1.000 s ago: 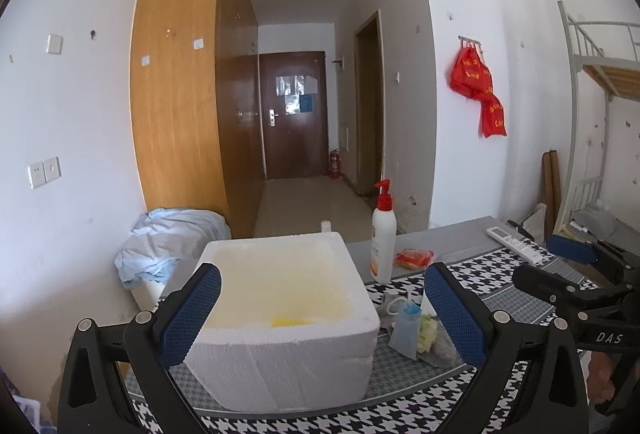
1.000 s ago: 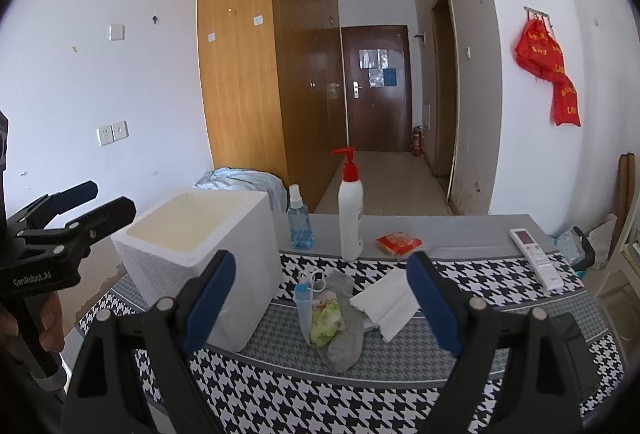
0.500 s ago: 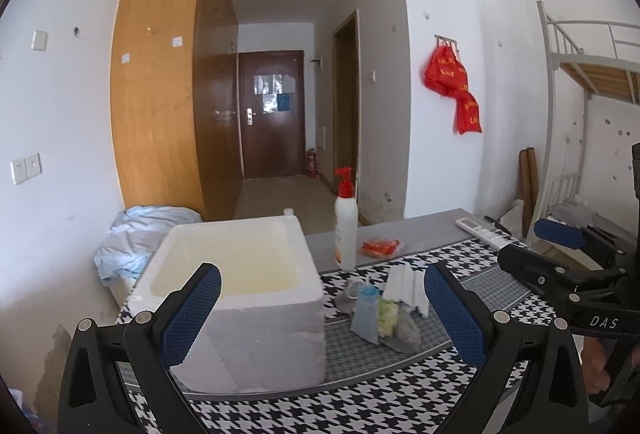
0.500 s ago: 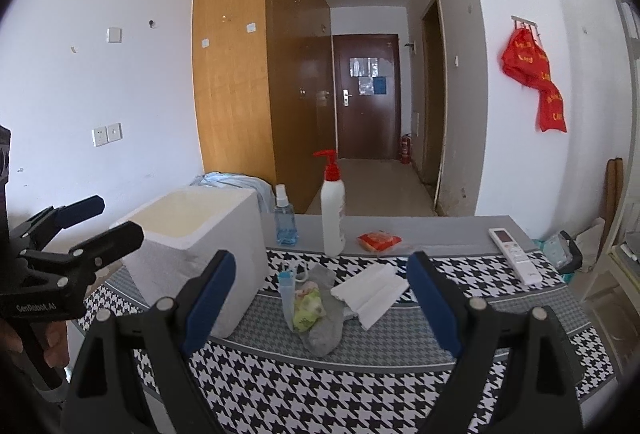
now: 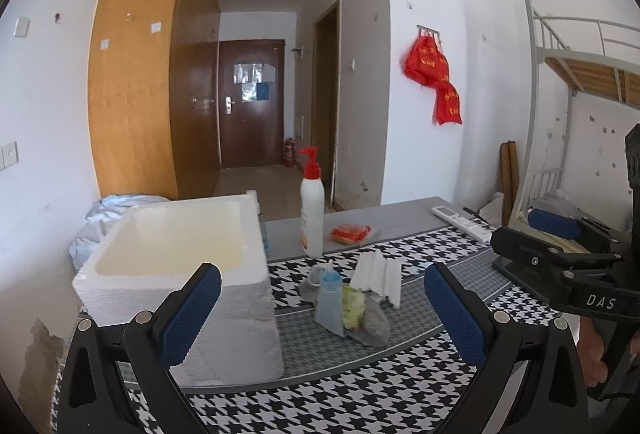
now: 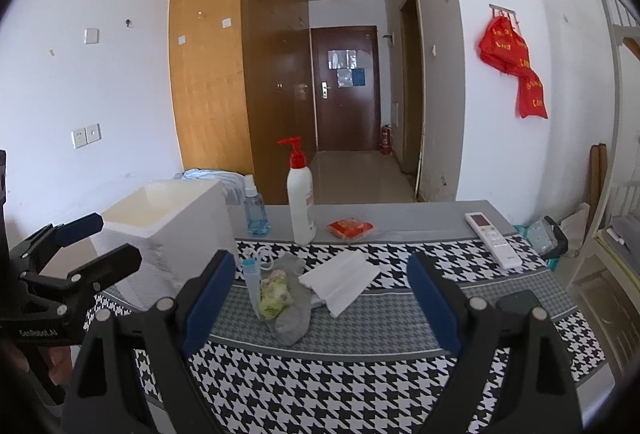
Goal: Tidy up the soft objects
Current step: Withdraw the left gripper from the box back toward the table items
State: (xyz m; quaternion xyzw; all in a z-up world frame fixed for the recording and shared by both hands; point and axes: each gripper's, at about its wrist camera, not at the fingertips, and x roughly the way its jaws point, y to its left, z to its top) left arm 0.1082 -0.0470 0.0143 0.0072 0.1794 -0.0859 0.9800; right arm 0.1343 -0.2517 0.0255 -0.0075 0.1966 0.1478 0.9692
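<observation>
Grey sock (image 6: pixel 294 308) lying limp on the houndstooth cloth (image 6: pixel 320 386), mid-table, with a green-yellow wad (image 6: pixel 274 300) on top and a small blue-capped tube (image 6: pixel 252 284) touching its left edge. Folded white cloth (image 6: pixel 340 282) just beside, to the right. Likely light, floppy, non-fragile; best pinched at a bunched fold near the middle, clear of the tube. Foam box (image 5: pixel 176 274) open-topped at left, a probable destination. Pump bottle (image 6: pixel 301 198), spray bottle (image 6: pixel 254 212), red packet (image 6: pixel 350 227), remote (image 6: pixel 494 240) behind. Left gripper (image 5: pixel 322 312) spread wide, empty, raised above the table. Right gripper (image 6: pixel 320 300) likewise spread, empty.
</observation>
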